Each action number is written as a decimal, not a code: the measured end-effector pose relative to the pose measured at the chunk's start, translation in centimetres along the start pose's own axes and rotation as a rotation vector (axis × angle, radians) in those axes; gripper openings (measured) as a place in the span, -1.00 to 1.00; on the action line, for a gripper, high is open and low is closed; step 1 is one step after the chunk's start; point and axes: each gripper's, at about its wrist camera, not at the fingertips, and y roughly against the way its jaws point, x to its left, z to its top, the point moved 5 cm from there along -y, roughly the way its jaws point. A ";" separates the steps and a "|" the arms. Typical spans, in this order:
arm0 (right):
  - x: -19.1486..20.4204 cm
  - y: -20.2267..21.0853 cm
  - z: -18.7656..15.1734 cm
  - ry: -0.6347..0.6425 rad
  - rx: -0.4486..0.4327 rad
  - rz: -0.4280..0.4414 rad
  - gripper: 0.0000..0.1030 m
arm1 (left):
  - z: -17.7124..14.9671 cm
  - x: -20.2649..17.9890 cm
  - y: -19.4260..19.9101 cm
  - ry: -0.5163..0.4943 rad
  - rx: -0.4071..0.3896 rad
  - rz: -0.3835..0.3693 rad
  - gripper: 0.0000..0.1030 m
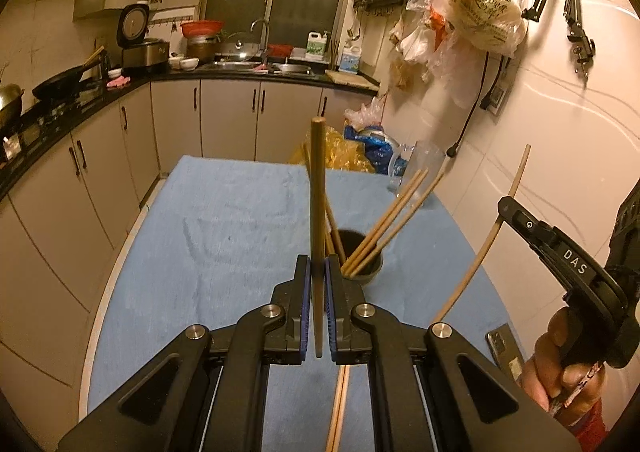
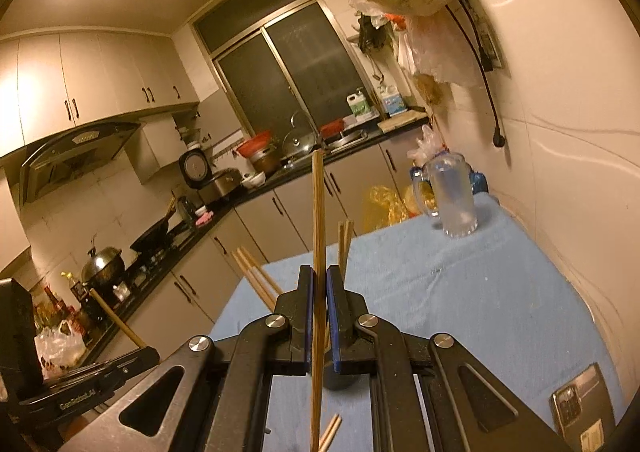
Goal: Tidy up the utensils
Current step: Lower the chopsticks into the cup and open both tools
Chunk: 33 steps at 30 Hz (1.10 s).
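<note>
1. One chopstick (image 1: 318, 211) is clamped upright in the left hand-held gripper (image 1: 318, 272), above the dark holder cup (image 1: 366, 268) on the blue-covered desk (image 1: 224, 219).
2. A second chopstick (image 2: 318, 252) is clamped in the right hand-held gripper (image 2: 318, 284), raised and tilted beside the cup.
3. More chopsticks (image 1: 394, 217) are leaned in the cup; two are left lying on the desk.
4. The sticks are judged light, stiff and smooth (prone to pivoting); a grip near mid-length is advised.

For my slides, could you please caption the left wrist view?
Left gripper clamps one chopstick upright beside a dark holder of chopsticks on the blue cloth.
</note>
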 end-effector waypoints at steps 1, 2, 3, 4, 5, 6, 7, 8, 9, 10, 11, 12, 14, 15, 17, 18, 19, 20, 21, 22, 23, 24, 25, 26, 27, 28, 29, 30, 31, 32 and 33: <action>0.0 -0.2 0.4 -0.005 -0.010 0.000 -0.86 | 0.5 -0.1 0.0 -0.002 -0.007 -0.001 -0.87; 0.1 -0.4 0.8 -0.008 -0.018 0.001 -0.86 | 1.1 -0.2 0.0 -0.003 -0.013 -0.003 -0.87; 0.2 -0.7 1.1 -0.008 -0.025 -0.001 -0.86 | 1.7 -0.3 0.0 -0.002 -0.019 -0.005 -0.87; 0.2 -0.8 1.3 -0.009 -0.029 -0.003 -0.86 | 2.1 -0.4 0.0 -0.003 -0.024 -0.008 -0.87; 0.3 -1.1 1.7 -0.013 -0.032 -0.002 -0.86 | 2.8 -0.5 0.0 -0.006 -0.033 -0.012 -0.87; 0.4 -1.4 2.1 -0.016 -0.038 -0.001 -0.86 | 3.3 -0.6 0.0 -0.008 -0.040 -0.012 -0.87; 0.5 -1.6 2.6 -0.017 -0.047 -0.002 -0.86 | 4.0 -0.7 -0.1 -0.008 -0.048 -0.013 -0.87; 0.5 -1.9 2.9 -0.019 -0.056 -0.003 -0.86 | 4.4 -0.9 -0.2 -0.008 -0.052 -0.016 -0.87; 0.6 -2.1 3.3 -0.022 -0.063 -0.003 -0.86 | 5.0 -1.0 -0.3 -0.007 -0.059 -0.021 -0.87; 0.8 -2.4 3.7 -0.027 -0.069 0.000 -0.86 | 5.5 -1.2 -0.4 -0.006 -0.063 -0.023 -0.87; 0.9 -2.7 4.0 -0.027 -0.077 0.000 -0.86 | 6.0 -1.3 -0.6 -0.005 -0.068 -0.026 -0.87; 1.2 -3.0 4.3 -0.024 -0.083 -0.001 -0.86 | 6.6 -1.5 -0.7 -0.005 -0.074 -0.030 -0.87; 1.6 -3.6 4.9 -0.018 -0.098 -0.004 -0.86 | 7.5 -1.8 -1.4 -0.004 -0.084 -0.029 -0.87; 1.7 -3.9 5.2 -0.013 -0.105 -0.009 -0.86 | 7.8 -1.9 -1.7 0.000 -0.083 -0.032 -0.87; 1.9 -4.7 5.4 -0.004 -0.115 -0.020 -0.86 | 8.3 -1.9 -2.8 0.012 -0.076 -0.042 -0.87; 2.0 -5.1 5.5 0.002 -0.122 -0.028 -0.86 | 8.4 -1.8 -3.4 0.019 -0.073 -0.041 -0.87; 1.9 -5.4 5.5 0.006 -0.124 -0.033 -0.86 | 8.4 -1.8 -3.8 0.023 -0.070 -0.042 -0.87; 1.9 -5.8 5.4 0.010 -0.125 -0.038 -0.86 | 8.4 -1.7 -4.5 0.029 -0.064 -0.046 -0.87; 1.9 -6.2 5.2 0.016 -0.127 -0.045 -0.86 | 8.3 -1.5 -5.0 0.033 -0.059 -0.047 -0.87; 1.8 -6.7 5.0 0.022 -0.128 -0.053 -0.86 | 8.2 -1.3 -5.5 0.040 -0.054 -0.044 -0.87; 1.7 -7.2 4.7 0.028 -0.124 -0.060 -0.86 | 8.0 -1.0 -6.1 0.049 -0.048 -0.047 -0.87; 1.6 -7.6 4.5 0.031 -0.120 -0.062 -0.86 | 7.7 -0.9 -6.7 0.055 -0.040 -0.055 -0.87; 1.5 -8.1 4.1 0.036 -0.113 -0.066 -0.86 | 7.4 -0.7 -7.3 0.060 -0.030 -0.059 -0.87; 1.4 -8.5 3.8 0.039 -0.105 -0.070 -0.86 | 7.2 -0.6 -7.7 0.064 -0.024 -0.057 -0.87; 1.3 -8.8 3.5 0.042 -0.099 -0.071 -0.86 | 7.0 -0.5 -8.1 0.066 -0.018 -0.056 -0.87; 1.2 -9.1 3.1 0.048 -0.092 -0.071 -0.86 | 6.7 -0.4 -8.5 0.066 -0.009 -0.059 -0.87; 1.2 -9.2 2.8 0.055 -0.086 -0.072 -0.86 | 6.5 -0.3 -8.9 0.067 0.000 -0.062 -0.87; 1.2 -9.4 2.6 0.061 -0.080 -0.073 -0.86 | 6.3 -0.2 -9.2 0.068 0.006 -0.062 -0.87; 1.2 -9.5 2.3 0.064 -0.075 -0.073 -0.86 | 6.0 -0.1 -9.5 0.069 0.010 -0.062 -0.87; 1.2 -9.5 2.0 0.067 -0.068 -0.071 -0.86 | 5.8 0.1 -9.7 0.071 0.015 -0.062 -0.87; 1.2 -9.6 1.7 0.070 -0.061 -0.070 -0.86 | 5.6 0.2 -9.9 0.073 0.019 -0.062 -0.87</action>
